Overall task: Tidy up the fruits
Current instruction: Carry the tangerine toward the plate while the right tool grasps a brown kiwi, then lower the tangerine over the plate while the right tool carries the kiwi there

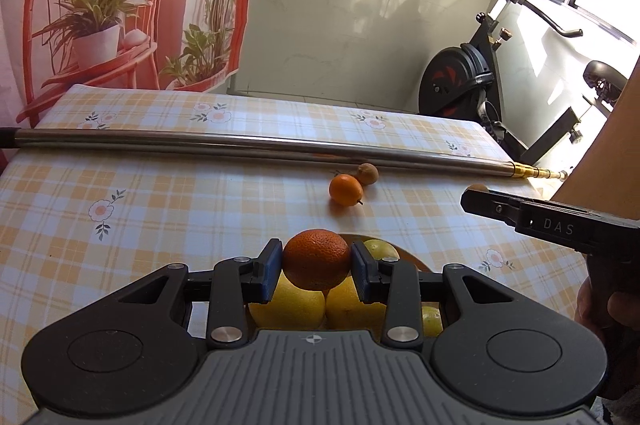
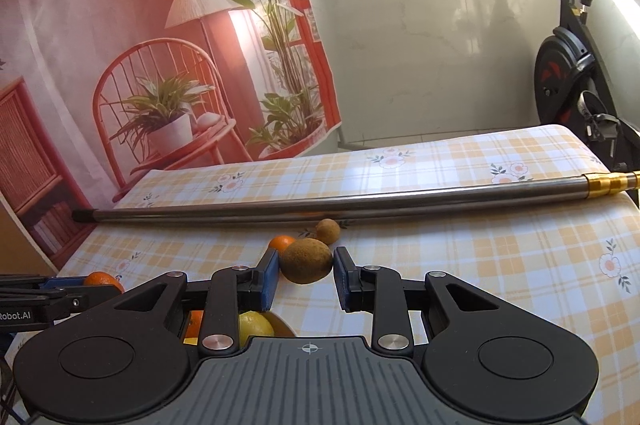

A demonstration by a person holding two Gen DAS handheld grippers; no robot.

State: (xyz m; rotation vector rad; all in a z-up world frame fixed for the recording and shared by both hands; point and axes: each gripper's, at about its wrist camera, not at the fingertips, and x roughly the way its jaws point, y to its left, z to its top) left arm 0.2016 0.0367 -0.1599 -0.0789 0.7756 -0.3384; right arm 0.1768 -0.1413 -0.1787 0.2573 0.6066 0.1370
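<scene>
An orange [image 1: 317, 258], clamped between the blue pads of the left gripper [image 1: 317, 261], hangs directly above a shallow bowl [image 1: 412, 259] already holding several lemons [image 1: 286, 305]; in the right wrist view the same orange shows at the far left edge, pinched in that gripper's fingertips. A brown kiwi [image 2: 306, 261] sits between the pads of the right gripper [image 2: 306, 275], which is clenched on it and carried above the checked tablecloth [image 2: 480, 265], with the bowl's rim and a lemon visible just below and to the left of its fingers. Two fruits remain loose on the cloth: a small mandarin [image 1: 346, 189] and, touching or just beside it, a second small brown fruit [image 1: 367, 173], both near a long steel pole [image 1: 260, 145] that lies across the table. Beyond the table stand a printed backdrop [image 1: 100, 5] and an exercise bike [image 1: 472, 81]. The step in hand is judged to be delivery: both grippers bear a fruit to the bowl. The next move calls for lowering the orange onto the lemons and releasing it gently, so that it settles without rolling off the heap, then bringing the kiwi over the bowl without the two grippers colliding.
</scene>
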